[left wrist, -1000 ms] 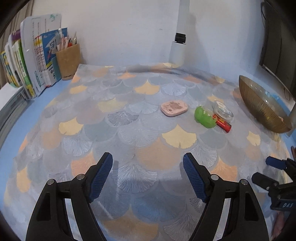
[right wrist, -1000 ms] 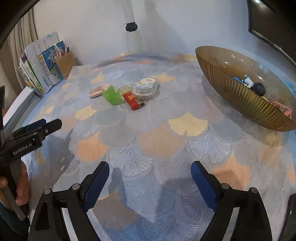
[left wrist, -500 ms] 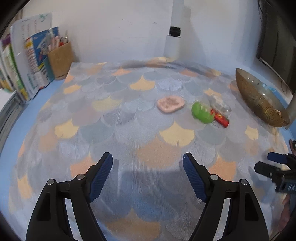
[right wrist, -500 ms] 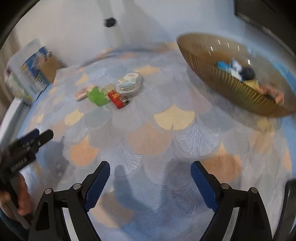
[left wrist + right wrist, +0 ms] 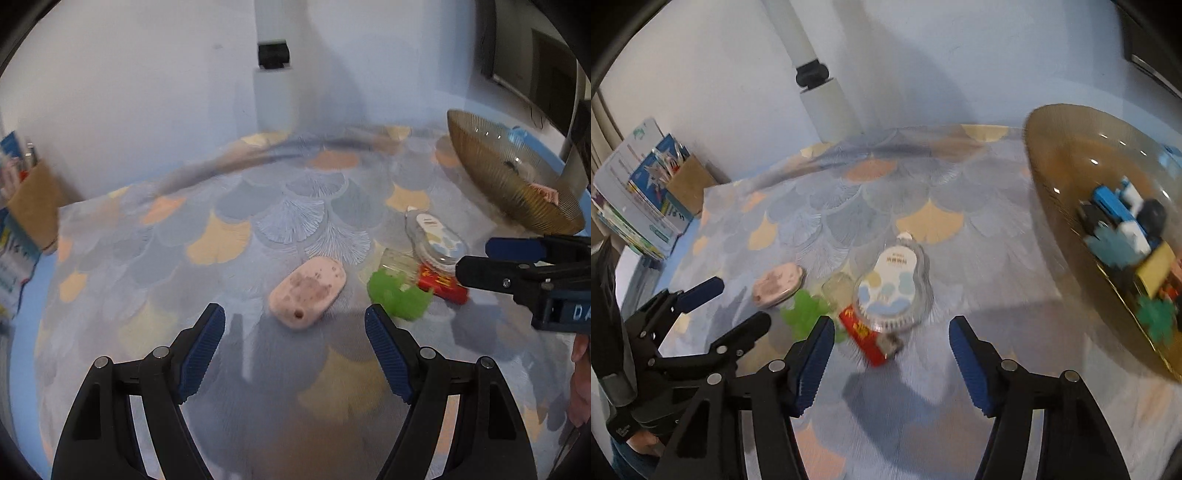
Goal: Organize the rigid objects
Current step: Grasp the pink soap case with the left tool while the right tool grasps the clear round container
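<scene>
Rightward, amber glass bowl [image 5: 1071, 155] holds jumbled small items; both hand-held grippers [image 5: 295, 325] [image 5: 890, 332] released, right's jaws just narrowing, empty.

Two hand-held grippers, left [image 5: 294, 334] and right [image 5: 891, 341]; ahead of them one pink case [image 5: 307, 292], one green piece [image 5: 399, 298], one red lighter [image 5: 868, 338], one clear blister pack [image 5: 891, 286], one bowl [image 5: 1057, 236] holding perhaps six blurred items.

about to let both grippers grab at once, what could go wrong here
The red lighter lies partly under the clear case and beside the green piece; the right gripper, jaws just narrowing around nothing, may drag those along. The left gripper works close alongside: the two could collide.
</scene>
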A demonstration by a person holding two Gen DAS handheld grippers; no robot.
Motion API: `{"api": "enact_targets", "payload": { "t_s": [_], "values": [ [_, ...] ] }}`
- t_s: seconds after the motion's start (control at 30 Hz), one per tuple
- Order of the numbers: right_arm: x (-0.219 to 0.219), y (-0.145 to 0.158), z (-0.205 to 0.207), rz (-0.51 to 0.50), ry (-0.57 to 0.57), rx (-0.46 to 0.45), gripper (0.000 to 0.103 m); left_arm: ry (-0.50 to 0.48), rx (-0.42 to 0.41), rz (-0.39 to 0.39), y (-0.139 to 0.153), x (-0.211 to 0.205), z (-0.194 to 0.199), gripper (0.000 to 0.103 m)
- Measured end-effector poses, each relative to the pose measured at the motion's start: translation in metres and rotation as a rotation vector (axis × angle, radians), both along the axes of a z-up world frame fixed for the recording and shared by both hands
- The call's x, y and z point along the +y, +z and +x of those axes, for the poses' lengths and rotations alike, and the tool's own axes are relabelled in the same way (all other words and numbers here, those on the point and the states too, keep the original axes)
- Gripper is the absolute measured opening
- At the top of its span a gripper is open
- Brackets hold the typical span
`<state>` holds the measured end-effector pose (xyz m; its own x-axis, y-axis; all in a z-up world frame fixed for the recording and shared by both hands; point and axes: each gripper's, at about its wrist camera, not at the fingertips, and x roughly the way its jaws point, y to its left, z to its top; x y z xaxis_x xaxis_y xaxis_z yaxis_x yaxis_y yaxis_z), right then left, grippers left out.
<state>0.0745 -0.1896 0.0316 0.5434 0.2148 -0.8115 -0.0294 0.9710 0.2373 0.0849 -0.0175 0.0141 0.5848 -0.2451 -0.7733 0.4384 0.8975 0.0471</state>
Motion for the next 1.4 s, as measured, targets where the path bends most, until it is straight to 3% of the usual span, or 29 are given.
{"api": "enact_targets", "payload": {
  "t_s": [0.13, 0.23, 0.3, 0.33, 0.37, 0.4, 0.47, 0.57, 0.63, 0.8, 1.03, 1.17, 1.23, 1.27, 1.3, 1.4],
  "values": [
    [0.005, -0.005, 0.017, -0.051, -0.001, 0.001, 0.064, -0.023, 0.038, 0.002, -0.010, -0.005, 0.017, 0.077],
    [0.005, -0.014, 0.027, -0.036, 0.000, 0.017, 0.064, -0.031, 0.052, -0.029, -0.013, -0.006, 0.025, 0.070],
    [0.008, -0.016, 0.031, -0.055, -0.009, 0.011, 0.062, -0.036, 0.041, -0.027, -0.012, -0.008, 0.026, 0.063],
    [0.011, -0.017, 0.033, -0.084, -0.008, 0.011, 0.061, -0.043, 0.039, -0.028, -0.011, -0.009, 0.026, 0.055],
    [0.013, -0.016, 0.033, -0.098, -0.006, 0.000, 0.054, -0.052, 0.036, -0.030, -0.010, -0.011, 0.025, 0.044],
    [0.013, -0.016, 0.034, -0.093, 0.004, -0.005, 0.048, -0.054, 0.031, -0.027, -0.010, -0.012, 0.025, 0.042],
    [0.012, -0.015, 0.035, -0.085, 0.014, 0.002, 0.048, -0.055, 0.017, -0.021, -0.009, -0.013, 0.022, 0.033],
    [0.005, -0.012, 0.027, -0.048, 0.036, -0.002, 0.048, -0.012, 0.007, -0.015, -0.006, -0.010, 0.017, 0.032],
    [-0.001, -0.004, 0.013, -0.014, 0.050, -0.022, 0.048, 0.025, 0.011, -0.056, 0.002, 0.000, 0.008, 0.032],
    [-0.010, 0.015, -0.054, 0.006, 0.158, -0.048, 0.048, 0.064, 0.002, -0.112, 0.017, 0.015, -0.041, 0.032],
    [0.000, -0.009, -0.120, -0.098, 0.357, -0.057, 0.048, 0.140, 0.060, -0.251, -0.005, 0.022, -0.090, 0.032],
    [-0.006, -0.022, -0.136, -0.158, 0.377, -0.069, 0.048, 0.155, -0.012, -0.254, 0.003, 0.020, -0.105, 0.032],
    [-0.011, -0.022, -0.140, -0.153, 0.377, -0.062, 0.048, 0.167, -0.031, -0.203, -0.001, 0.016, -0.106, 0.032],
    [-0.014, -0.021, -0.144, -0.137, 0.367, -0.059, 0.052, 0.172, -0.031, -0.182, -0.002, 0.014, -0.106, 0.032],
    [-0.017, -0.020, -0.144, -0.132, 0.354, -0.053, 0.062, 0.166, -0.038, -0.178, -0.002, 0.012, -0.107, 0.032],
    [-0.023, -0.024, -0.149, -0.125, 0.288, -0.038, 0.070, 0.144, -0.066, -0.154, -0.001, 0.007, -0.111, 0.032]
  ]
}}
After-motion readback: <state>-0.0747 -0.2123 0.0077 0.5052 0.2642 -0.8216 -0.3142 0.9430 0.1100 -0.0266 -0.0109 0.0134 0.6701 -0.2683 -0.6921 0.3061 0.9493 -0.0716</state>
